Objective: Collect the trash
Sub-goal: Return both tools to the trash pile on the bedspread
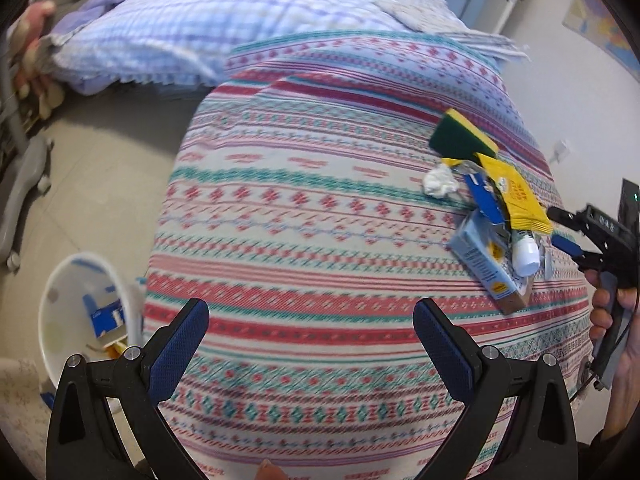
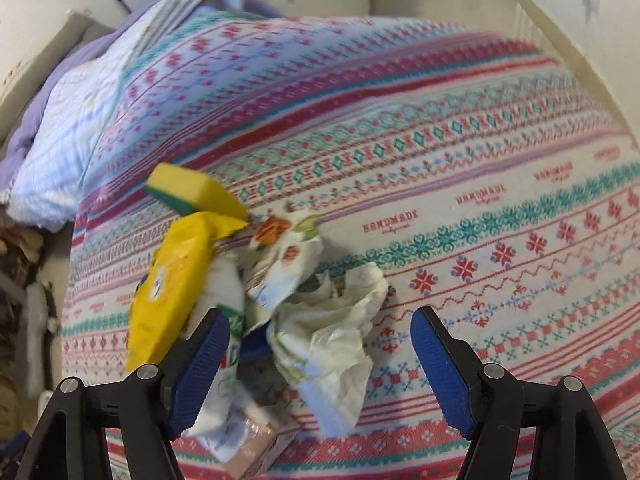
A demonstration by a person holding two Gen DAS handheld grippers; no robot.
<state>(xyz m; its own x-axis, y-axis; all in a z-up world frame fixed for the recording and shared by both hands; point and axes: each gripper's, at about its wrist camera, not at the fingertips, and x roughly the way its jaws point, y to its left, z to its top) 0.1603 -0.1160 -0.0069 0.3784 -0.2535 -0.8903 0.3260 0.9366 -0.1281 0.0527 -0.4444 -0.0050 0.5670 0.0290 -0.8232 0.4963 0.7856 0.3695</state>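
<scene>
Woven matt blanket [image 2: 480, 184], spongy yellow sponge [image 2: 192, 190], glossy yellow packet [image 2: 168, 280], crumpled paper tissue [image 2: 332, 340], smooth plastic bin [image 1: 60, 308].

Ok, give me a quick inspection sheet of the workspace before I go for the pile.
Surface: patterned bedspread, mostly bare.
Job's things: trash pile near the bed's edge: yellow packet, crumpled paper, blue carton, white bottle.
Bin: white bin on the floor beside the bed, trash already inside.
Clutter: sponge next to the pile; quilt at the far end.
Grippers: left gripper open, empty; right gripper open over the pile, gripping nothing.
Cables: nothing seen.
Surroundings: tiled floor, chair base.
</scene>
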